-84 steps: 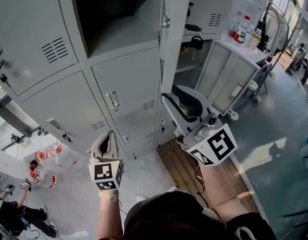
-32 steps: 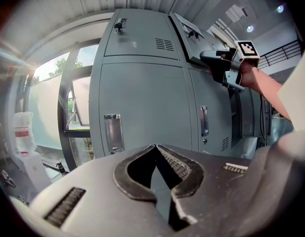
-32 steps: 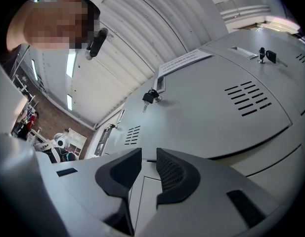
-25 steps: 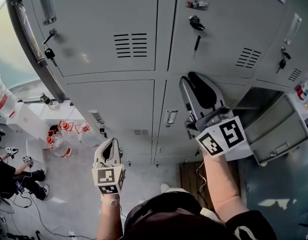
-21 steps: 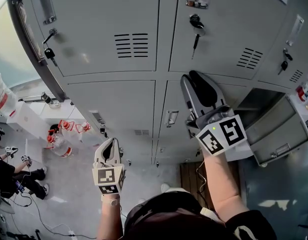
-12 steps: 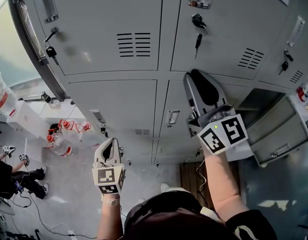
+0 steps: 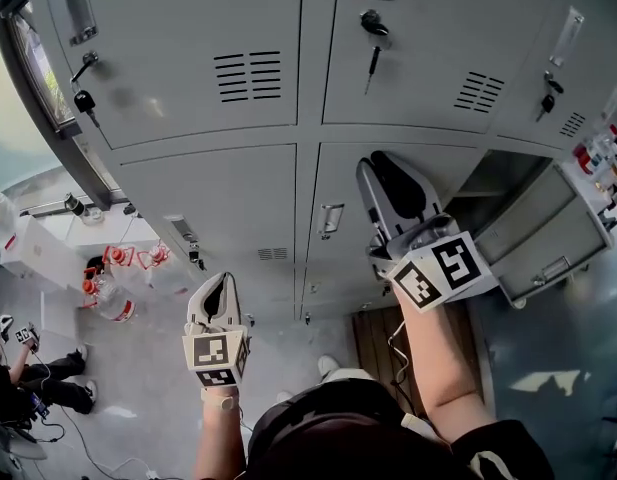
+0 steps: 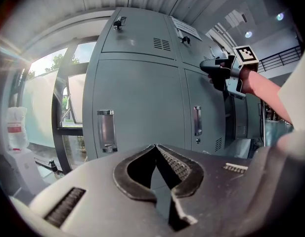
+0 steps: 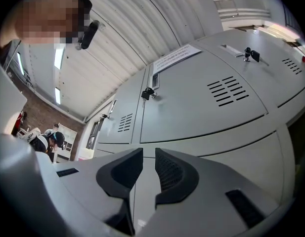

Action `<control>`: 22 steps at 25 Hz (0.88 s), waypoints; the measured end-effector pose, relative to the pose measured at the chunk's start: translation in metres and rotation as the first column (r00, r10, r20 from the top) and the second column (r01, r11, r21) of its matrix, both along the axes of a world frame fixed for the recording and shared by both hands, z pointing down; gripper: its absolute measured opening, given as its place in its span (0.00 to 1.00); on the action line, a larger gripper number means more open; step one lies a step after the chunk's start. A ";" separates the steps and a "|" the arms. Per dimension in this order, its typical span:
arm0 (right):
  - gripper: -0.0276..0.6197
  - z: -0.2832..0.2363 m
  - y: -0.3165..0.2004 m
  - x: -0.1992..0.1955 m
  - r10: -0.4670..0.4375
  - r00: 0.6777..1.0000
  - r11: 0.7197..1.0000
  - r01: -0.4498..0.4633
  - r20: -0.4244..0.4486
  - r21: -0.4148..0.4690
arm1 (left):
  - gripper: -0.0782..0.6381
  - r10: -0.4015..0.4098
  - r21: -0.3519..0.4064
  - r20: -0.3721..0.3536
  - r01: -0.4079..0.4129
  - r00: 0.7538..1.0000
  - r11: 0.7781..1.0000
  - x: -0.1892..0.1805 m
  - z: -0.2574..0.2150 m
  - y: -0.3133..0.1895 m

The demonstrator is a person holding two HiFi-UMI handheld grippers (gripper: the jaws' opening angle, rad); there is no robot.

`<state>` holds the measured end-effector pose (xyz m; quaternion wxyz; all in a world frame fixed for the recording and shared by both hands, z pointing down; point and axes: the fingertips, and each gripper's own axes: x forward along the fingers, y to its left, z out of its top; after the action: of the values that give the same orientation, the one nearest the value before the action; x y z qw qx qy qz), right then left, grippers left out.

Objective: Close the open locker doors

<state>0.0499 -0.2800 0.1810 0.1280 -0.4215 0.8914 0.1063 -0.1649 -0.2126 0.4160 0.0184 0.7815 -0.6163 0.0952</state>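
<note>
The left gripper (image 7: 218, 286), white with a marker cube, hangs low in front of the bank of pale grey metal lockers (image 7: 208, 183); its dark ribbed jaws are pressed together with nothing in them, as the left gripper view confirms (image 8: 155, 148). The right gripper (image 7: 384, 170) is raised against a closed lower locker door (image 7: 333, 183), just left of the one compartment that stands open. Its jaws have just been closing and now leave only a narrow gap (nothing lies between them in the right gripper view (image 9: 149, 155)). The open grey locker door (image 7: 543, 230) swings out at the lower right of the head view, apart from both grippers. Keys (image 7: 372, 40) hang in the upper doors' locks.
</note>
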 end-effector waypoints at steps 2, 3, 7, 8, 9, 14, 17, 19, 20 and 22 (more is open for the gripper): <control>0.20 0.010 0.007 0.007 0.027 1.000 0.999 -0.027 -0.004 -0.019 | 0.14 0.031 -0.005 -0.001 -0.031 1.000 1.000 0.006 0.003 0.002; 0.20 0.016 0.012 0.011 0.043 0.999 0.999 -0.043 -0.005 -0.029 | 0.14 0.048 -0.008 -0.001 -0.048 0.999 0.999 0.009 0.004 0.003; 0.20 0.041 0.030 0.026 0.112 0.994 0.990 -0.112 -0.004 -0.081 | 0.14 0.122 -0.022 -0.004 -0.122 0.993 0.992 0.021 0.011 0.012; 0.20 0.048 0.035 0.030 0.131 0.991 0.987 -0.131 -0.006 -0.094 | 0.14 0.141 -0.027 -0.003 -0.141 0.990 0.990 0.024 0.014 0.014; 0.20 0.055 0.040 0.034 0.150 0.989 0.983 -0.150 -0.010 -0.107 | 0.14 0.161 -0.033 -0.003 -0.161 0.987 0.986 0.027 0.017 0.016; 0.20 0.086 0.067 0.055 0.238 0.971 0.957 -0.239 -0.028 -0.166 | 0.14 0.256 -0.058 -0.004 -0.256 0.967 0.965 0.045 0.030 0.023; 0.20 0.103 0.082 0.072 0.288 0.957 0.937 -0.290 -0.037 -0.195 | 0.14 0.306 -0.064 -0.007 -0.306 0.952 0.950 0.061 0.034 0.022; 0.20 0.113 0.090 0.088 0.318 0.947 0.923 -0.320 -0.043 -0.214 | 0.14 0.334 -0.065 -0.012 -0.334 0.943 0.940 0.078 0.036 0.021; 0.20 0.117 0.092 0.099 0.331 0.942 0.916 -0.333 -0.046 -0.223 | 0.14 0.349 -0.065 -0.012 -0.349 0.937 0.935 0.090 0.036 0.020; 0.20 0.124 0.096 0.120 0.354 0.934 0.904 -0.355 -0.051 -0.238 | 0.14 0.376 -0.063 -0.009 -0.376 0.926 0.924 0.112 0.034 0.017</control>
<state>0.1697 -0.1840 0.3052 0.0509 -0.5886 0.8066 0.0192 -0.0529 -0.1955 0.4501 0.0238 0.8841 -0.4516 0.1178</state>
